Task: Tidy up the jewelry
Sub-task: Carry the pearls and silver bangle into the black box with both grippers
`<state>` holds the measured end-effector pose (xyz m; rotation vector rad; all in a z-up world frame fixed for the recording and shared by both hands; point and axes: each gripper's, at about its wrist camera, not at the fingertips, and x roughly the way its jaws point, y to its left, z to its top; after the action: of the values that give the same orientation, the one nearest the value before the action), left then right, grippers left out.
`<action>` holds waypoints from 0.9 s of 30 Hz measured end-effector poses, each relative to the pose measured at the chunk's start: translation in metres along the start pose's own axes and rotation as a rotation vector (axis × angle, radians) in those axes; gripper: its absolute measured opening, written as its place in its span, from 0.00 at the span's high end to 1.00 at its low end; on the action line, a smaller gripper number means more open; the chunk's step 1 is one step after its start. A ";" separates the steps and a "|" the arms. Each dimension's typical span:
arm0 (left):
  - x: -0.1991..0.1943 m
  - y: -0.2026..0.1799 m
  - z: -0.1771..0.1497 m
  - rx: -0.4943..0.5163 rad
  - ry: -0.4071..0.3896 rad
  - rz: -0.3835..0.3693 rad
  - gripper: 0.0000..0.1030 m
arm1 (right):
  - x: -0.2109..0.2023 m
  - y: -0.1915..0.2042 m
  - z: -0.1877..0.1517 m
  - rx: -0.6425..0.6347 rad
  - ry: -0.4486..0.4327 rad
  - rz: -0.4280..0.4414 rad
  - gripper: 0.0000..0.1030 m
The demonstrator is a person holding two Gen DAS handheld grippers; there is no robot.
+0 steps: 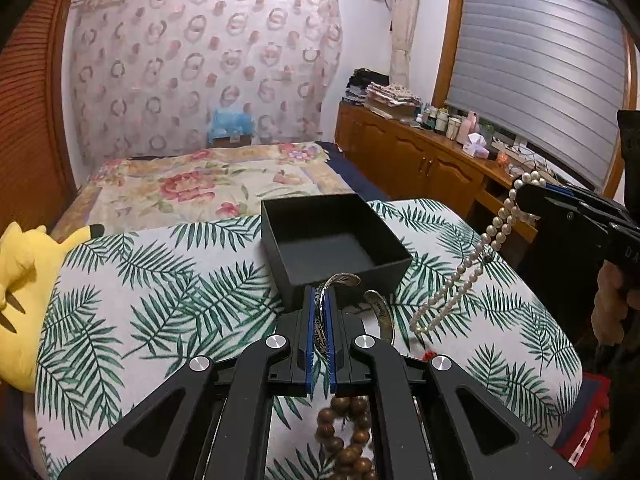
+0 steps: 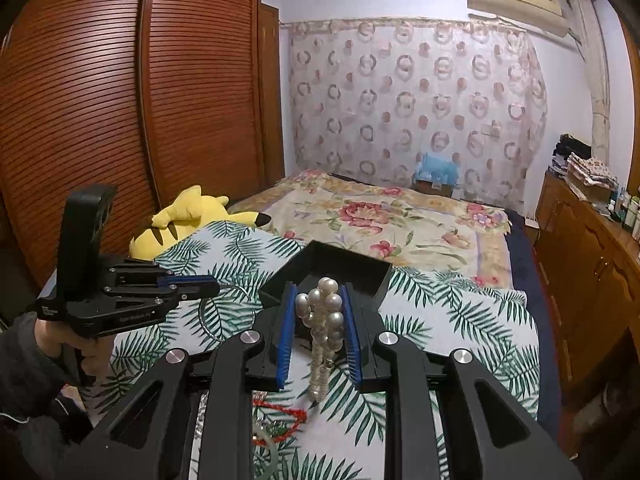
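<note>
1. Bedroom setting: a palm-leaf printed cloth (image 1: 168, 300) covers the work surface at the foot of a bed with a floral bedspread (image 2: 400, 220), with slatted brown wardrobe doors (image 2: 120, 100) to one side and a wooden sideboard (image 1: 420, 152) under a shuttered window.
2. An open, empty black square box (image 1: 336, 240) sits on the printed cloth, just ahead of both grippers.
3. The left gripper (image 1: 320, 312) points forward and slightly down toward the box's near wall. Its blue pads are pressed together on a patterned silver open bangle (image 1: 340, 280), whose curved ends arc out past the fingertips.
4. In the right wrist view, a person's sleeved hand (image 2: 80, 344) grips the left tool's handle from below.
5. The right gripper (image 2: 320, 308) also tilts downward toward the box. Its jaws stand partly apart, pinching a bunched white pearl necklace (image 2: 324, 312); in the left wrist view the strand hangs in a loop down to the cloth.
6. A brown wooden bead bracelet (image 1: 348, 432) lies on the cloth beneath the left gripper, and a red cord piece (image 2: 280, 412) lies beneath the right one.
7. A yellow plush toy (image 2: 188, 216) rests at the cloth's far left edge.
</note>
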<state>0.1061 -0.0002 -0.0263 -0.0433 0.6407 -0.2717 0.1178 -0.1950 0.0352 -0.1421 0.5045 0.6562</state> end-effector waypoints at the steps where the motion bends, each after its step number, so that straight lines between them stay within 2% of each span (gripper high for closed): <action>1: 0.001 0.001 0.003 0.000 -0.003 -0.001 0.96 | 0.002 -0.001 0.004 -0.002 -0.004 0.002 0.76; 15: 0.013 0.021 0.051 0.005 -0.035 0.016 0.96 | 0.026 -0.009 0.084 -0.061 -0.091 0.020 0.76; 20: 0.027 0.028 0.062 0.004 -0.024 0.022 0.96 | 0.052 -0.013 0.082 -0.058 -0.058 0.034 0.76; 27: 0.057 0.029 0.069 0.019 0.019 0.020 0.96 | 0.109 -0.031 0.046 0.004 0.084 0.047 0.73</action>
<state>0.1983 0.0097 -0.0080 -0.0163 0.6568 -0.2588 0.2292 -0.1466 0.0203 -0.1546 0.5913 0.6974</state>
